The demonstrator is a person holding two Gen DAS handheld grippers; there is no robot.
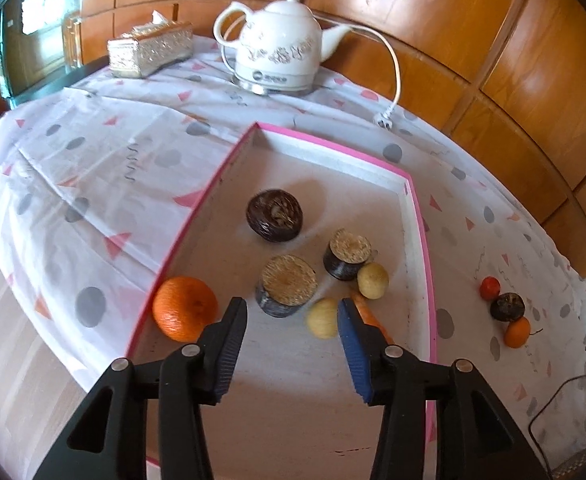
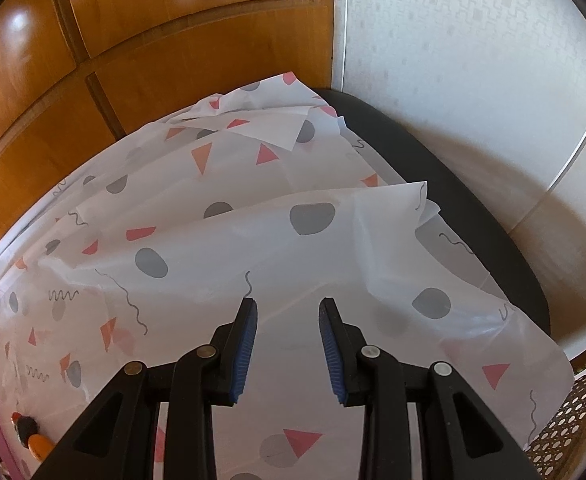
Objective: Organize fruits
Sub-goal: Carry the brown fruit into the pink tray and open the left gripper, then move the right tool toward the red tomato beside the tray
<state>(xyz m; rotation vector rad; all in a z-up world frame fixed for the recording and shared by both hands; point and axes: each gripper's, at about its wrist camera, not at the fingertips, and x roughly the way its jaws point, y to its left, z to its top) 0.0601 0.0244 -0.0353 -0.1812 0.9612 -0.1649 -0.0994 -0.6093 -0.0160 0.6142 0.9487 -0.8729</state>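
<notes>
On the patterned tablecloth, the left gripper hangs spread and empty over the pink-rimmed tray, so lift straight clear of the blurred pale fruit just beside its fingertip before fetching the loose fruits waiting well apart.

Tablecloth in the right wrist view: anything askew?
Yes. The tablecloth is rumpled: its far corner is folded back on itself and another edge curls up, baring the dark tabletop.
</notes>
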